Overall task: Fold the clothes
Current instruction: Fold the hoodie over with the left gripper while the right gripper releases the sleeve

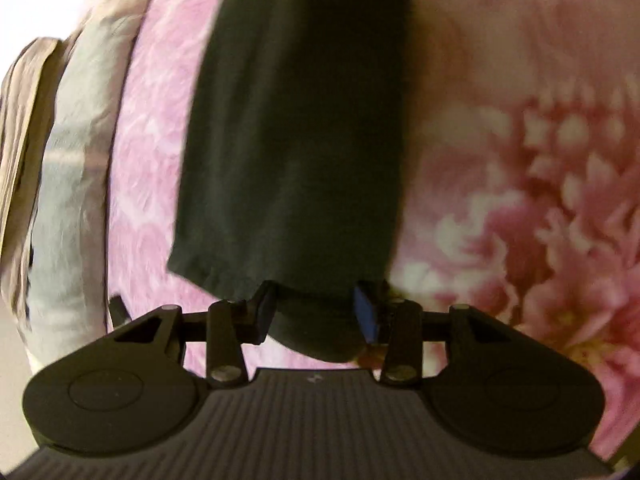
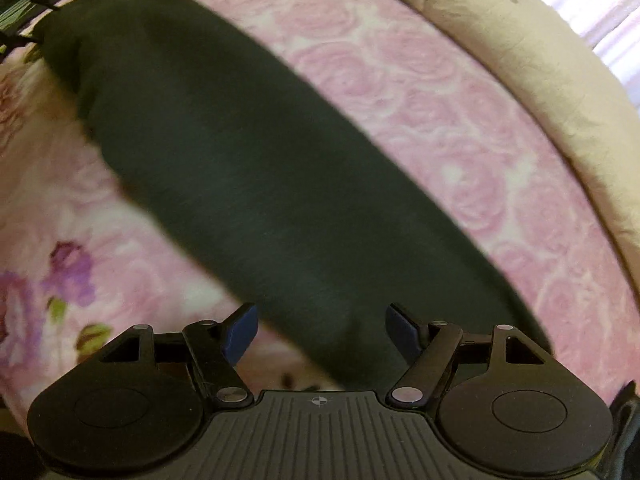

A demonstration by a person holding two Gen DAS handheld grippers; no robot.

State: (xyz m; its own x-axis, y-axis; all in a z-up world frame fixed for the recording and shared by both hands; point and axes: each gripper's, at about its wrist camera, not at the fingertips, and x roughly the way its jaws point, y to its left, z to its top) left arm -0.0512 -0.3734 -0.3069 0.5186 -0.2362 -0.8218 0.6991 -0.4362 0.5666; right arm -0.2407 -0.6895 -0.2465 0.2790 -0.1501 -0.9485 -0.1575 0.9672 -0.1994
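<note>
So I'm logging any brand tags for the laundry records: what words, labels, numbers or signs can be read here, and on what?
None can be read.
Dark garment: no tag, print or label in view.
Pink floral bedspread: pattern only, no text.
Right claw body: a small crosshair mark, no letters.

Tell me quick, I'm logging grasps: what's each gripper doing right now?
Left gripper: open, jaws apart around the dark garment, not clamped.
Right gripper: open, over the dark garment.

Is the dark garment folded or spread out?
Folded: the dark garment lies as a long narrow strip on the pink bedspread.
</note>
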